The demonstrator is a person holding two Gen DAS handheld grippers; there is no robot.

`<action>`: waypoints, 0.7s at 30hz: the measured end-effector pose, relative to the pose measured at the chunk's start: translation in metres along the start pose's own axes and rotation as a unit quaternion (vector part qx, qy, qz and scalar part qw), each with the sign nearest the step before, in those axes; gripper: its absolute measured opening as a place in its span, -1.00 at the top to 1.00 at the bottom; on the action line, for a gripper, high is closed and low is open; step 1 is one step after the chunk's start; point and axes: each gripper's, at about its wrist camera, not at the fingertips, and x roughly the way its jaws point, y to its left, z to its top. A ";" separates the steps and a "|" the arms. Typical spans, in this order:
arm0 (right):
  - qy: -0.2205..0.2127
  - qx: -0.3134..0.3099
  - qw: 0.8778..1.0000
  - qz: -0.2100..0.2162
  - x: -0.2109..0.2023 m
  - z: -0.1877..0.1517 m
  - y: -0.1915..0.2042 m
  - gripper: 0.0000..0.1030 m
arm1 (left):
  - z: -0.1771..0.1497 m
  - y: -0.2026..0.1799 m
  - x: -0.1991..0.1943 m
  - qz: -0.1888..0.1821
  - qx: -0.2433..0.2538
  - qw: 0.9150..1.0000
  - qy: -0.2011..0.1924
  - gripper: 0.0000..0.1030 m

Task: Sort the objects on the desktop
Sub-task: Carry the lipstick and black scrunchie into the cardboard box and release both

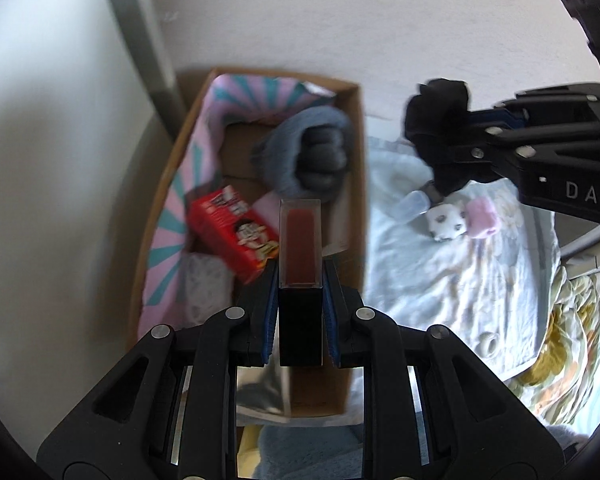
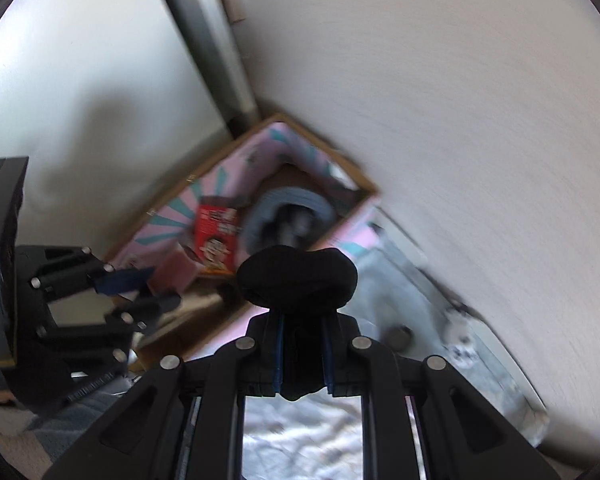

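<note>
Two grippers, each clamped on something, both hanging over a bed pushed into a corner of white walls. The landmark here is the cardboard box (image 1: 168, 184), which sits on the bed right against the wall, with a grey post running up the wall behind its far corner. The bed is covered by a pale blue patterned blanket (image 1: 440, 280) on the box's right side in the left wrist view.

Inside the box: a pink and teal striped liner, a red snack carton (image 1: 232, 232), a rolled grey knit thing (image 1: 308, 152) towards the far end, and something white and lacy near the close end. On the blanket just right of the box lie a small clear bottle (image 1: 414, 204), a little white plush toy (image 1: 446, 222) and a pink bit beside it.

The left gripper (image 1: 300, 276) is closed tight on a lip gloss tube (image 1: 301, 248), which hangs above the box's near half. The tube's long axis runs straight out along the fingers: black cap end sits back between the blue pads, clear reddish end sticks out past the tips, pointing at the grey roll.

The right gripper (image 2: 302, 320) is squeezed shut on a black cloth bundle (image 2: 296, 280). It's bunched up, no clear axis, bulging out beyond the tips, above the box's right edge.
</note>
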 end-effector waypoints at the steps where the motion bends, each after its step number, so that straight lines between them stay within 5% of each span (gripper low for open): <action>1: 0.004 -0.002 1.000 0.006 0.005 0.005 0.005 0.73 | -0.001 0.004 0.002 0.003 -0.001 1.000 0.002 0.65; 6: 0.031 -0.003 0.999 0.038 0.039 0.031 0.030 0.73 | -0.006 0.024 0.012 0.005 -0.007 1.000 0.008 0.65; 21: 0.070 0.006 0.997 0.039 0.089 0.060 0.048 0.72 | -0.010 0.047 0.032 -0.001 -0.015 0.999 0.035 0.65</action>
